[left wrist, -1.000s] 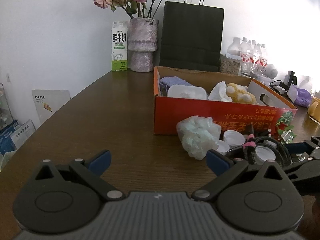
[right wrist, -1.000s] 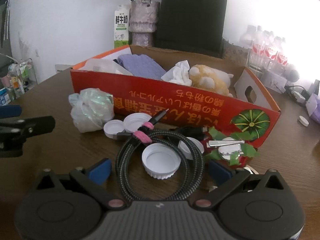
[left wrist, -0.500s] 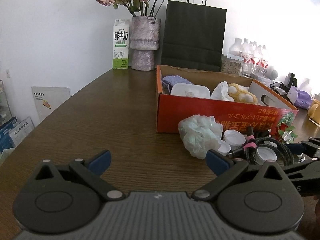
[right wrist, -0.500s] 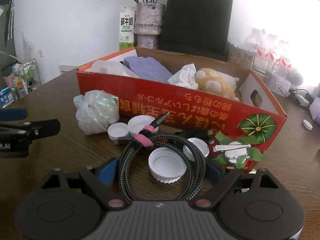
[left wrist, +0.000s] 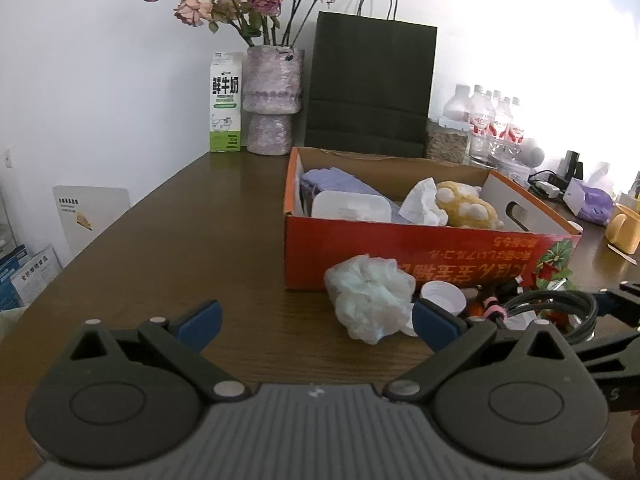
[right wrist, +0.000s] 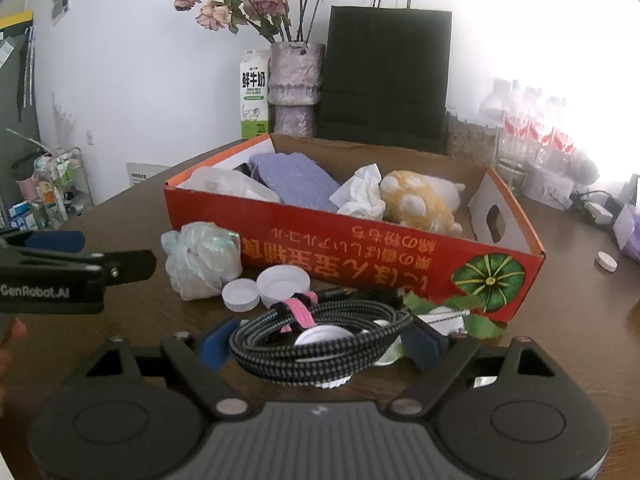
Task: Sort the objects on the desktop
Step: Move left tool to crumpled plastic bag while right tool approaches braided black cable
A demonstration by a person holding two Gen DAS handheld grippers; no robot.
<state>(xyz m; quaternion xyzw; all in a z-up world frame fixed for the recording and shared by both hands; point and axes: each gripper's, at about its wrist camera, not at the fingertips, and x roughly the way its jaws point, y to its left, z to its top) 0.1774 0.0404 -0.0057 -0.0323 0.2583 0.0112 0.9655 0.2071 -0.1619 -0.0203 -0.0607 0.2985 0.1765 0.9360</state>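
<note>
A coiled black braided cable (right wrist: 276, 338) with a pink tie sits between the blue pads of my right gripper (right wrist: 320, 346), which is shut on it and holds it just above a white cap. The same cable (left wrist: 560, 304) shows at the right edge of the left wrist view. Two more white caps (right wrist: 282, 282) and a crumpled plastic bag (right wrist: 202, 260) lie in front of the red cardboard box (right wrist: 360, 240). My left gripper (left wrist: 316, 322) hovers open over bare table, left of the bag (left wrist: 370, 300), with nothing between its fingers.
The box (left wrist: 400, 252) holds a purple cloth, a white tub, tissue and a yellow plush toy. Behind it stand a milk carton (left wrist: 226, 102), a flower vase (left wrist: 272, 100), a black paper bag (left wrist: 372, 80) and water bottles. Green fake leaves (right wrist: 472, 320) lie by the box corner.
My right gripper's jaws narrowed onto the cable coil and raised it slightly off the table. The left gripper has stayed nearly still and open.
</note>
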